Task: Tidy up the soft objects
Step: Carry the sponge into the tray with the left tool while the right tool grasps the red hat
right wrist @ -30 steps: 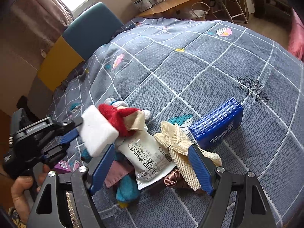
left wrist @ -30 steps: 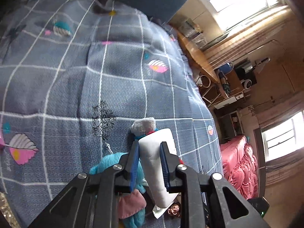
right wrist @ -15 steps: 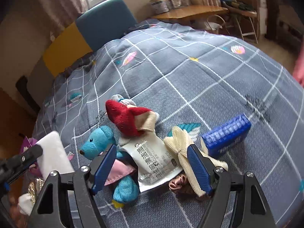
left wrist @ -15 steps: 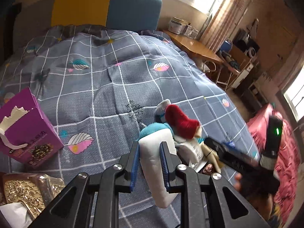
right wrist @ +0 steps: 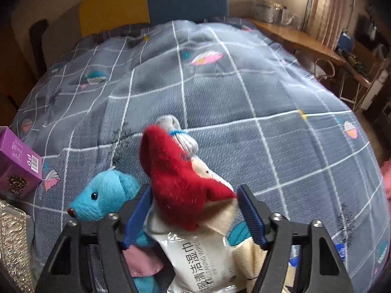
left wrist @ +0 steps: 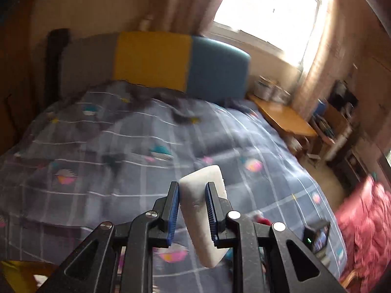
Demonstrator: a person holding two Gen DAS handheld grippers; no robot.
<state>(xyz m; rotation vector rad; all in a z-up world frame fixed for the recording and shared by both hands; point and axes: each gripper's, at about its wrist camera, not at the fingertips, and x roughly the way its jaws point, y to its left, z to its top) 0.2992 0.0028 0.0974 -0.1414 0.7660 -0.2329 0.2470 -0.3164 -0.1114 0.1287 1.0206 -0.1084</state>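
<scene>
My left gripper (left wrist: 191, 193) is shut on a white sponge block (left wrist: 204, 210) and holds it in the air above the bed. My right gripper (right wrist: 194, 195) is open, its jaws on either side of a red plush toy (right wrist: 176, 175) that lies on a white wet-wipes pack (right wrist: 198, 256). A blue teddy bear (right wrist: 102, 197) in a pink garment lies just left of the red toy. A grey sock (right wrist: 171, 124) sticks out behind the red toy. Cream cloth (right wrist: 246, 251) lies under the right jaw.
The grey checked bedspread (right wrist: 244, 102) covers the bed, with a yellow and blue headboard (left wrist: 180, 61) behind. A purple box (right wrist: 17, 163) and a glittery pouch (right wrist: 12, 246) sit at the left. A wooden desk (left wrist: 283, 119) stands right of the bed, with pink fabric (left wrist: 364, 232) beyond.
My left gripper has lifted and tilted up with the sponge, away from the pile. My right gripper has moved in low over the pile, its jaws now around the red toy.
</scene>
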